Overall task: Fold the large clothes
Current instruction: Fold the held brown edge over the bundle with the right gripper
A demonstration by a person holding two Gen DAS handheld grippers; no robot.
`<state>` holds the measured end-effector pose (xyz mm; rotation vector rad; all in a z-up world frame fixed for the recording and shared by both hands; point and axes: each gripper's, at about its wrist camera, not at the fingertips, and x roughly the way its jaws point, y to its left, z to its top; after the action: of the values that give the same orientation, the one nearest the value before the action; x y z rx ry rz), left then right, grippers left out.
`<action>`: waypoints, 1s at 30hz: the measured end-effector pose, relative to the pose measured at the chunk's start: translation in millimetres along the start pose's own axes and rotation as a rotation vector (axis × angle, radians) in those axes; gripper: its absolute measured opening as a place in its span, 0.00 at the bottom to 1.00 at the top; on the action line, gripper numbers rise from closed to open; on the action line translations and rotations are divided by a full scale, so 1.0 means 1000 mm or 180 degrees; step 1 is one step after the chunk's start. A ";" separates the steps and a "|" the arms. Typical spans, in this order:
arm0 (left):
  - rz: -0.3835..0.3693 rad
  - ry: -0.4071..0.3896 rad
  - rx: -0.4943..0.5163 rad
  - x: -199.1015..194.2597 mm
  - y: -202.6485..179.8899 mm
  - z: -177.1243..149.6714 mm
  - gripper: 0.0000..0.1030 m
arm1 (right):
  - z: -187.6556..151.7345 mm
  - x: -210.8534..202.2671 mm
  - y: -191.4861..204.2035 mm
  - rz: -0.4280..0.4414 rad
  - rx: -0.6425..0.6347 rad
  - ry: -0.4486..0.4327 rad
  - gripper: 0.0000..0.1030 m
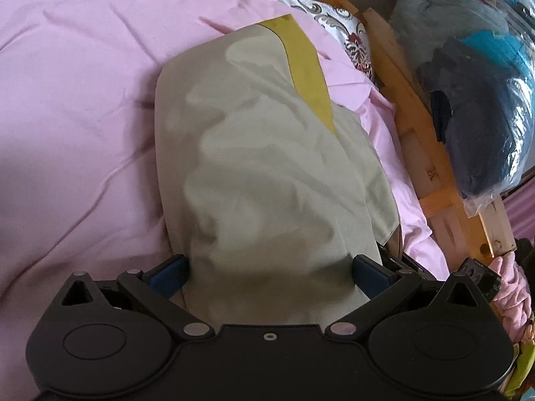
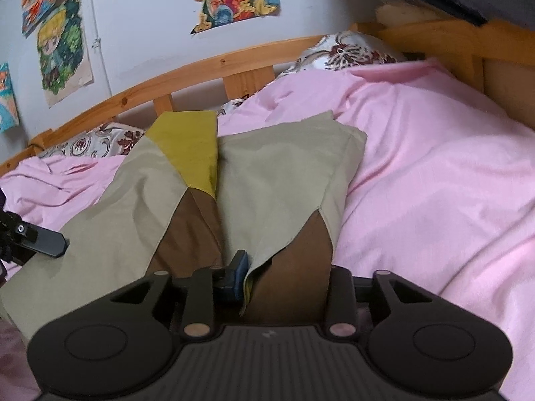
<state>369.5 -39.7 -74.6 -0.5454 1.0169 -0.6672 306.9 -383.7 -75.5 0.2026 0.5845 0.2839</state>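
Your two grippers meet at the near edge of a beige garment (image 1: 267,167) spread across the pink bedcover (image 1: 83,117) of a wooden-framed bed (image 1: 418,140). The garment lies lengthwise away from you, part folded, with a mustard-yellow panel (image 1: 301,67) at its far end and brown panels (image 2: 187,230) showing near your right hand. Your left gripper (image 1: 269,272) stands with its blue-padded fingers (image 1: 170,275) spread wide, the beige cloth bunched between them; whether the pads press on it cannot be told. Your right gripper (image 2: 287,277) has a brown fold between its fingers; one blue pad (image 2: 239,275) lies against the cloth, the other is hidden behind it, so a firm clench cannot be confirmed. A patterned pillow (image 2: 347,51) rests at the headboard, drawings (image 2: 63,50) hang on the wall, and a plastic bag of clothes (image 1: 474,93) sits beside the bed rail.
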 end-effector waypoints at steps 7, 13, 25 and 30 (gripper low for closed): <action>0.0149 -0.0022 0.0205 -0.003 -0.013 0.000 0.96 | 0.001 -0.002 0.004 0.0060 -0.0048 -0.0008 0.22; 0.0161 -0.0159 0.0277 -0.024 -0.018 -0.001 0.78 | 0.013 -0.026 0.037 0.0052 -0.0397 -0.0220 0.09; 0.0471 -0.0670 0.0426 -0.143 -0.007 0.049 0.72 | 0.068 -0.033 0.149 0.0625 -0.0702 -0.0673 0.08; 0.0784 -0.0685 0.0189 -0.142 0.035 0.025 0.72 | 0.058 0.009 0.173 0.0694 -0.0928 -0.0508 0.08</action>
<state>349.1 89.6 -4.8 -0.4214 0.8421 -0.4091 311.4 -223.9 12.9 0.0061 0.3570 0.5542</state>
